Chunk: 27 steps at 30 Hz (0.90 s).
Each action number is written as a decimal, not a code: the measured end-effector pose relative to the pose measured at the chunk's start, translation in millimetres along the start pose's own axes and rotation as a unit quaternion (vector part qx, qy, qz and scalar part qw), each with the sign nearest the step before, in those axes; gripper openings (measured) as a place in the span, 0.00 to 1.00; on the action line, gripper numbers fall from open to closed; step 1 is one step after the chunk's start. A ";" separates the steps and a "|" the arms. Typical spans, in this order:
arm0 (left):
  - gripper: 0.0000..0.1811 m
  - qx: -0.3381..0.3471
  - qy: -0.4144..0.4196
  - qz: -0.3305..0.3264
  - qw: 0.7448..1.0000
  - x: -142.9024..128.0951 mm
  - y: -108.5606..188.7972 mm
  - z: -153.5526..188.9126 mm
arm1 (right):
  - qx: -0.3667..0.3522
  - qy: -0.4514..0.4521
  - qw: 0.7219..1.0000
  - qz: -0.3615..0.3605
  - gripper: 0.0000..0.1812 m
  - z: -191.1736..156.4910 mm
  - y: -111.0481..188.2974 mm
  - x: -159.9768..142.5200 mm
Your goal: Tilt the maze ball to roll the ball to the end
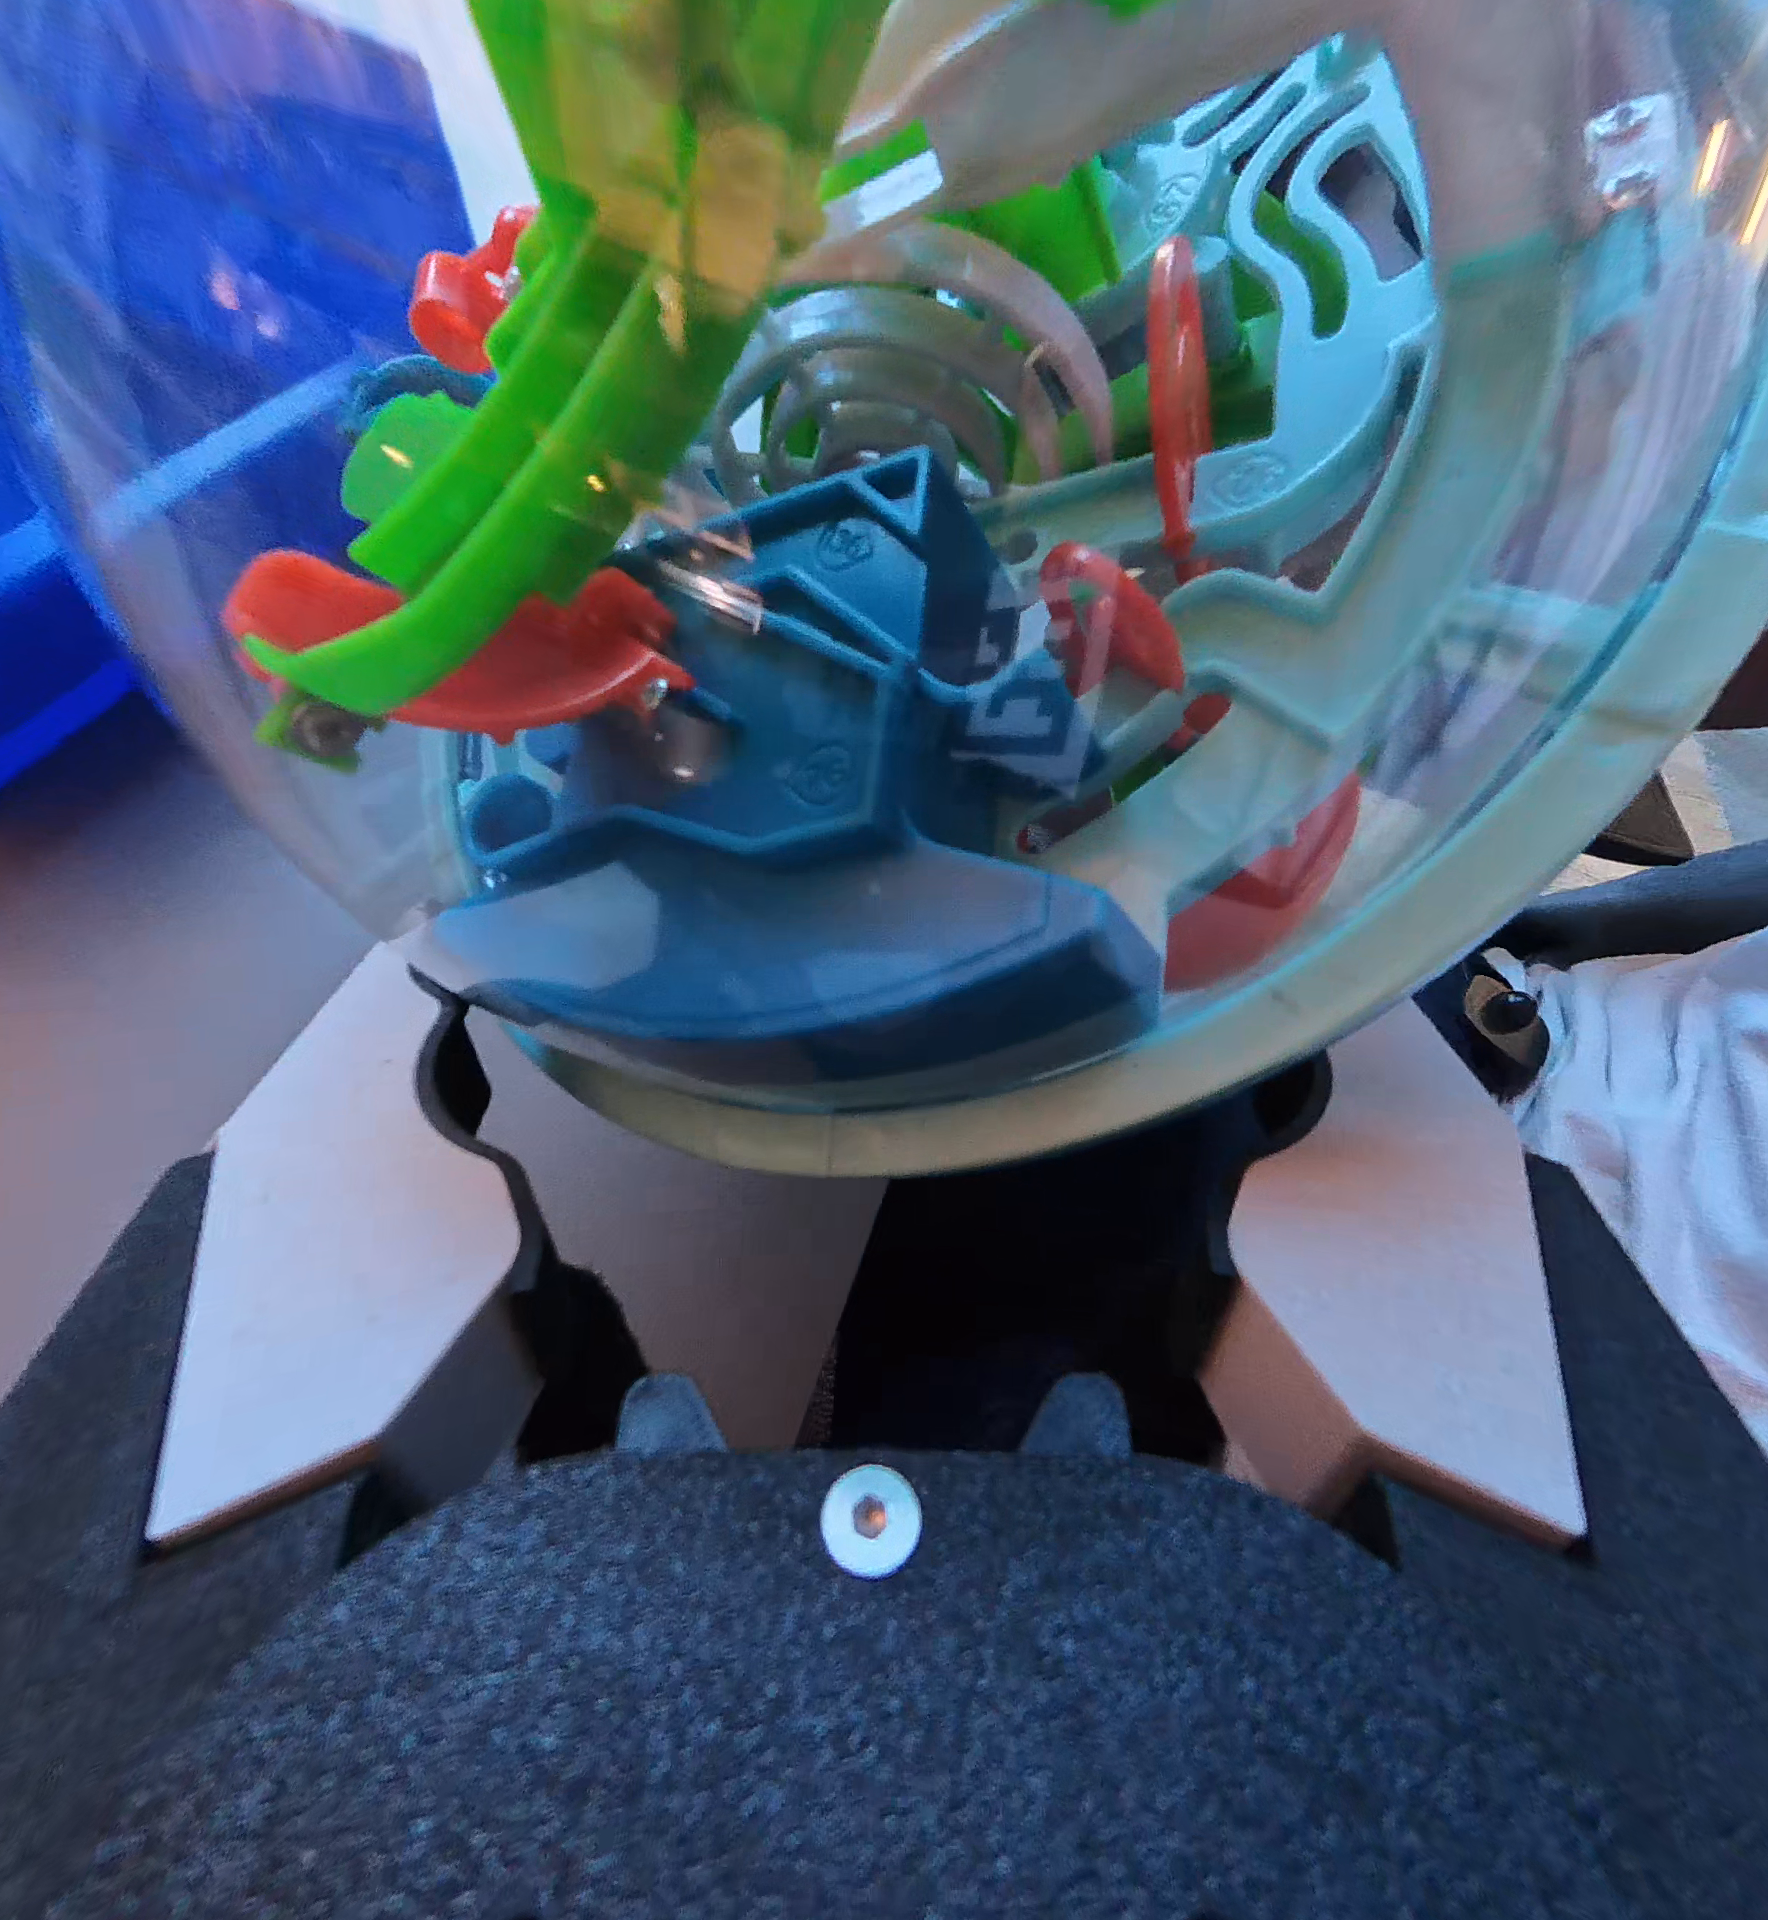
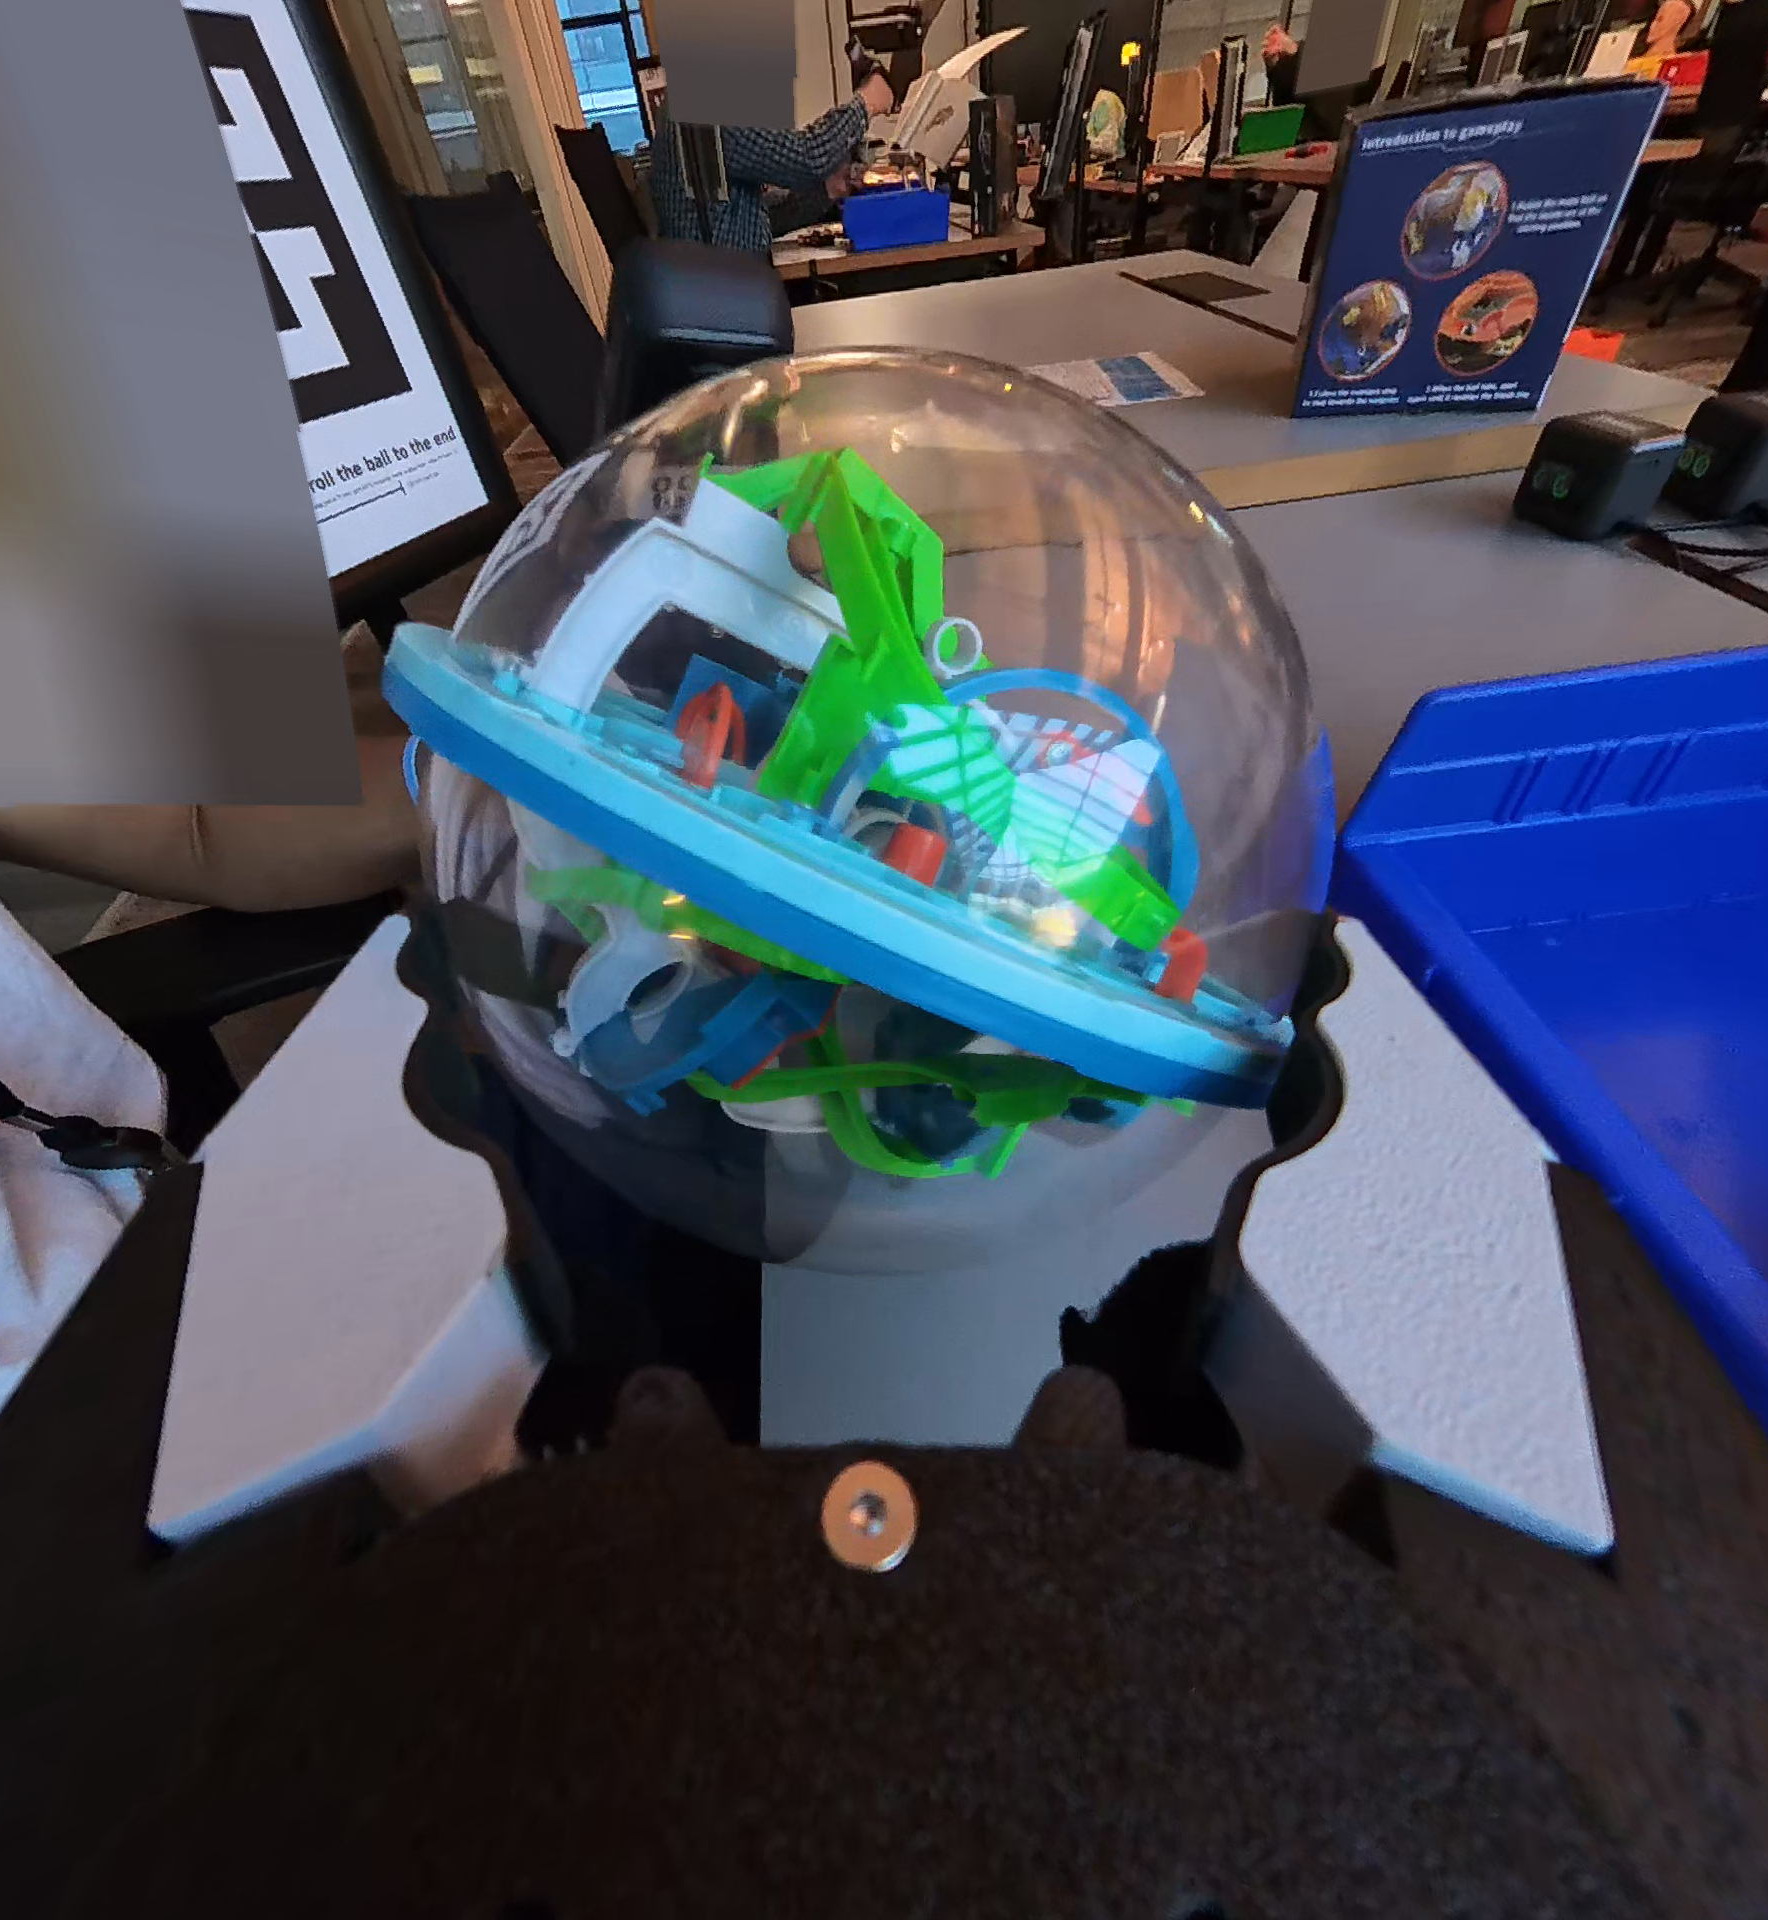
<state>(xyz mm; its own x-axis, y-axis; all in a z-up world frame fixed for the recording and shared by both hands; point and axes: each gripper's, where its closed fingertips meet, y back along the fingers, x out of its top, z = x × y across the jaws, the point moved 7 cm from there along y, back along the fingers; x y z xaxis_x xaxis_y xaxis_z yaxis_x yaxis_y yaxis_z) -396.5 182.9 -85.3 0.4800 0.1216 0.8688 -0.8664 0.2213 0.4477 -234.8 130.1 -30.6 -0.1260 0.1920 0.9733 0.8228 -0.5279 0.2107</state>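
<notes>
The maze ball [image 2: 859, 810] is a clear sphere with green, blue, white and red tracks inside and a light blue ring around its middle, tilted down to the right. My right gripper [image 2: 869, 997] is shut on it, one finger on each side of the sphere. In the left wrist view the maze ball [image 1: 911, 623] fills the upper frame. My left gripper [image 1: 869, 1060] holds it with both fingertips against its lower shell. A small shiny ball [image 1: 688, 746] seems to sit on the dark blue track [image 1: 838, 727].
A blue bin [image 2: 1638, 914] stands close on the right of the ball and also shows in the left wrist view [image 1: 28, 468]. A grey table [image 2: 1431, 582] carries a blue card [image 2: 1462, 260] and two small black boxes [image 2: 1680, 468]. A marker board [image 2: 340, 312] stands at left. A white sleeve [image 1: 1690, 1143] is near.
</notes>
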 end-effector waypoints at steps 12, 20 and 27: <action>0.82 0.060 -0.070 0.003 0.996 14.6 18.1 10.7 | 0.003 0.090 0.996 -0.015 0.85 -14.4 -0.4 24.9; 0.82 0.107 -0.116 0.001 0.988 26.3 30.2 19.5 | 0.006 0.152 0.988 -0.011 0.85 -23.6 0.8 40.5; 0.82 0.136 -0.139 -0.011 0.981 32.8 39.7 20.9 | 0.007 0.170 0.985 -0.012 0.85 -22.6 -1.5 43.3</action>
<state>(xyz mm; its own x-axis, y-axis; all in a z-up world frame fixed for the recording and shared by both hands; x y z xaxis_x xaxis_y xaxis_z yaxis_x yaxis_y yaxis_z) -418.1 175.4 -34.7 0.4754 -0.1571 0.8657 -0.8792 -0.0490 0.4739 -254.0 120.4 13.3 -0.3227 -0.0858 0.9426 0.8246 -0.5144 0.2354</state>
